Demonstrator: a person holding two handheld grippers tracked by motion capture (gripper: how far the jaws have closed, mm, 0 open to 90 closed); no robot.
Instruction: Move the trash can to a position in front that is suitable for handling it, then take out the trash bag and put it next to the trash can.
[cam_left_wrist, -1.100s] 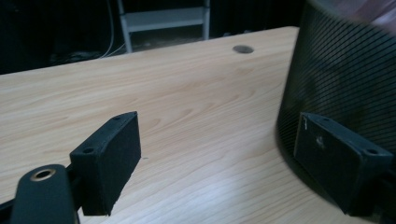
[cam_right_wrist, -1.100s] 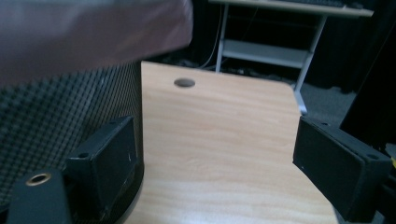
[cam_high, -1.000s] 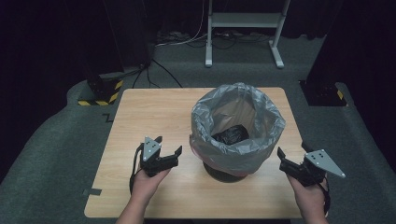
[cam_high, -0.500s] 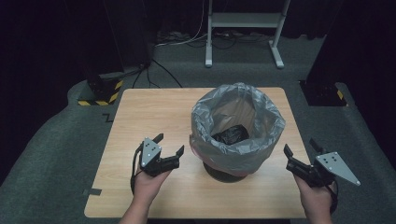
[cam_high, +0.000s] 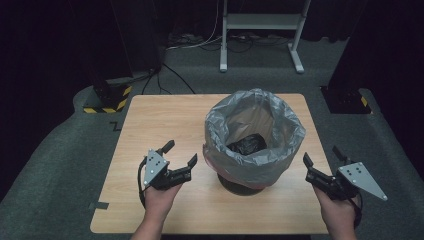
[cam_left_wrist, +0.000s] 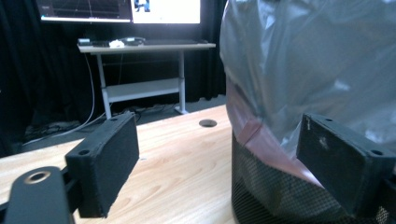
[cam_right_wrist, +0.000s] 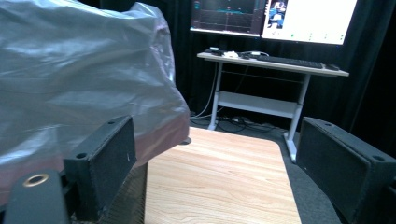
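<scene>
I have the bin (cam_high: 250, 175) standing right of centre on the table (cam_high: 165, 125), toward the near edge, a black mesh basket with a grey bag (cam_high: 260, 125) lining it and folded over the rim. Something dark (cam_high: 246, 144) lies at the bottom of the bag; I cannot tell what it is.

My left gripper (cam_high: 179, 154) hangs over the table to the left of the bin, near it but apart, pointing toward it at a slant. Its jaws stand released and wide, nothing between them. In the left gripper view the bag (cam_left_wrist: 308, 70) and the mesh wall (cam_left_wrist: 271, 186) of the bin sit close ahead on the right, behind one black pad (cam_left_wrist: 343, 163), and the other pad (cam_left_wrist: 105, 163) has bare wood behind it.

My right gripper (cam_high: 322, 157) is at the table's right edge, just beside the bin, clear of the bag. Its jaws are also spread and hold nothing. In the right gripper view the bag (cam_right_wrist: 84, 84) bulges in from the left past one pad (cam_right_wrist: 105, 163), and open tabletop (cam_right_wrist: 219, 177) lies between the two pads.

Beyond the table I see a desk (cam_right_wrist: 271, 63) with a keyboard and lit screens (cam_right_wrist: 275, 16) above it.
</scene>
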